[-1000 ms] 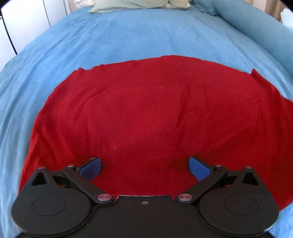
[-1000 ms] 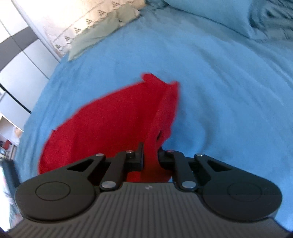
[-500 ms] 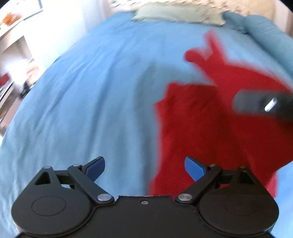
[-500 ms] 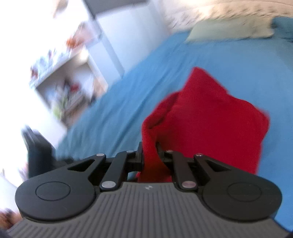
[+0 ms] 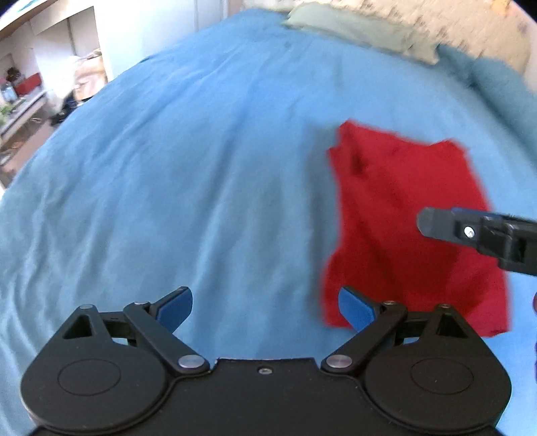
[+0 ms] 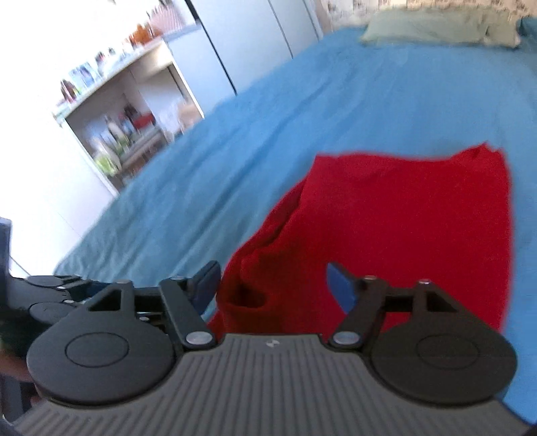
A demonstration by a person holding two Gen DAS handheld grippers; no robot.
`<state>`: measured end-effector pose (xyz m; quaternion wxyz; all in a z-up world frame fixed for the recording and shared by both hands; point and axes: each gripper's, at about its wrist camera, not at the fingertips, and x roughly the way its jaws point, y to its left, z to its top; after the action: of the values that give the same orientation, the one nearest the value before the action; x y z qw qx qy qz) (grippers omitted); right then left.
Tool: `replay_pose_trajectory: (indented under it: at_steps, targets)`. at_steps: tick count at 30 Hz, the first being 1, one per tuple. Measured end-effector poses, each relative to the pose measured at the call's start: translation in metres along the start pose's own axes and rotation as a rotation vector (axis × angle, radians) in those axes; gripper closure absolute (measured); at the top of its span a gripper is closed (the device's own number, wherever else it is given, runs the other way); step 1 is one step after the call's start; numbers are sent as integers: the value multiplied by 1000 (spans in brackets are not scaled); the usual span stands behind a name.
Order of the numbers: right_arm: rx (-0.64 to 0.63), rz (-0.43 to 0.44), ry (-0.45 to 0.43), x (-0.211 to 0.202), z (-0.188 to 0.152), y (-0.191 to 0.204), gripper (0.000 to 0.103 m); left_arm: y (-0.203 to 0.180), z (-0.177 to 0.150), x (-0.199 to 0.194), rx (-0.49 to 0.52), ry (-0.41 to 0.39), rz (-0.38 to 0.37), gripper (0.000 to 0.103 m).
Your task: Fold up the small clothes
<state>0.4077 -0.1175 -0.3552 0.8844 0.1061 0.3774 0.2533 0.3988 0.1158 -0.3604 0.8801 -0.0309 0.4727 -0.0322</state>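
A red garment (image 5: 409,221) lies doubled over on a blue bedspread (image 5: 188,187), a tall, roughly rectangular shape at about 3 o'clock in the left wrist view and filling the centre to 3 o'clock of the right wrist view. One fold appears made: the left-hand edge is thick and layered, with a loose bulge of cloth at its near corner (image 6: 248,288). The shape is uneven, so a further fold and some smoothing likely remain.

The right gripper (image 6: 272,281) hangs over the garment's near edge, fingers spread wide and gripping nothing. The left gripper (image 5: 265,308) sits over bare bedspread at the garment's 9 o'clock side, fingers likewise wide and empty, its right fingertip (image 5: 352,307) in front of the cloth's lower corner. A pale green pillow (image 5: 355,30) rests at 12 o'clock; shelves (image 6: 124,110) stand at 10 o'clock.
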Motion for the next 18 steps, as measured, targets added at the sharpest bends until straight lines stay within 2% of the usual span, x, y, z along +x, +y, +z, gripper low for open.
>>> replay_pose_trajectory:
  at_steps: [3,6,7,8,10,12,14,15,18]
  targets:
    - [-7,-79,-38,-39,-2,-14,13,-16,4,-4,5,-10,-110,7]
    - [-15,-165,-51,-64,-16,-27,10,-36,8,-7,31,-27,-177,7]
    - [-13,-186,-44,-70,-23,-31,11,-43,8,-6,42,-27,-186,7]
    - [-18,-188,-73,-72,-28,-34,11,-51,8,-3,53,-21,-190,7]
    - [11,-206,-56,-76,-40,-43,11,-57,10,7,63,-16,-186,7]
    - [30,-217,-43,-77,-48,-49,11,-64,9,10,50,-13,-174,12]
    - [44,-230,-42,-75,-52,-50,11,-64,12,11,21,-12,-154,30]
    - [52,-232,-47,-78,-53,-53,11,-61,13,11,7,-10,-147,36]
    - [79,-231,-55,-76,-55,-54,11,-55,15,12,-23,14,-103,73]
